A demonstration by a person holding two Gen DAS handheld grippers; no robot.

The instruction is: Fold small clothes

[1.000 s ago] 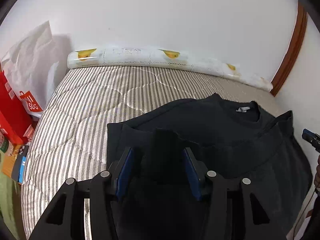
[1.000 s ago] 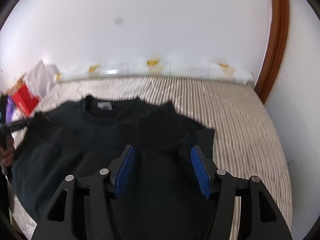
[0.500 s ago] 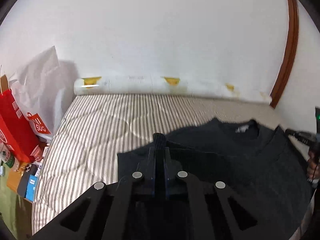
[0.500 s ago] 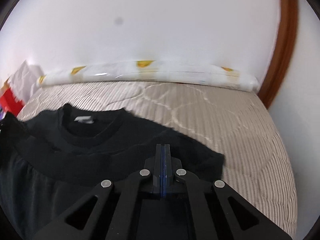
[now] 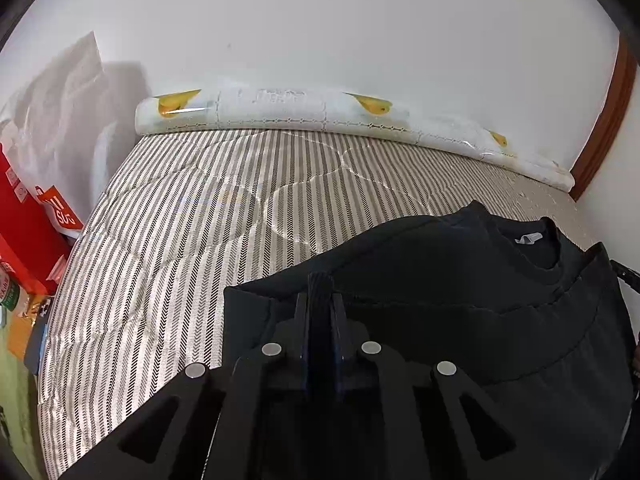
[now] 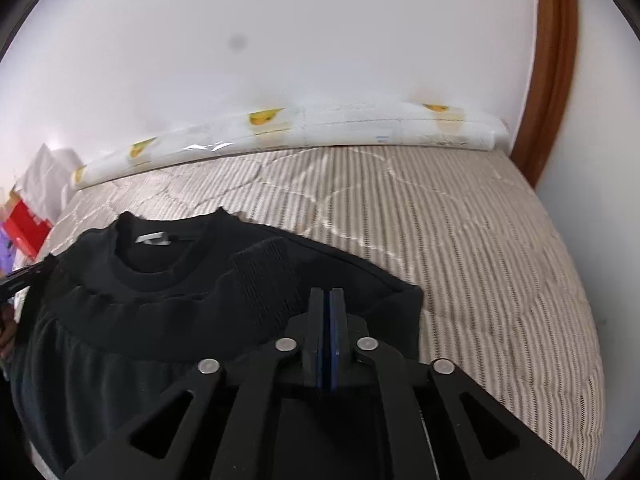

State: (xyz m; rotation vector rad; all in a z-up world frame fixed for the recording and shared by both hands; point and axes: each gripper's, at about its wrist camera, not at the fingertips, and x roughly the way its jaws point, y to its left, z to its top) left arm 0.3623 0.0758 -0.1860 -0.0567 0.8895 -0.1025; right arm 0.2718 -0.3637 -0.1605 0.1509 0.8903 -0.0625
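A black sweatshirt (image 5: 440, 264) lies on the striped mattress (image 5: 200, 220), collar and white label (image 5: 528, 238) toward the wall. My left gripper (image 5: 320, 280) is shut on a ribbed strip of its hem, which sticks up between the pads; the jaws are opening by a hair with the cloth still pinched. In the right wrist view the sweatshirt (image 6: 160, 272) has its ribbed hem band drawn up just below the collar. My right gripper (image 6: 330, 292) is shut at the hem's other corner, blue pads pressed together. Each view catches the other gripper at its edge, right (image 5: 626, 278) and left (image 6: 24, 278).
A rolled white sheet with yellow prints (image 5: 320, 108) lies along the wall at the mattress head. Red bags (image 5: 24, 232) and a white plastic bag (image 5: 60, 100) stand left of the bed. A wooden door frame (image 6: 556, 60) rises at the right.
Both grippers went from open around the hem to shut on it. They then carried the hem forward and down, so it now lies close below the collar.
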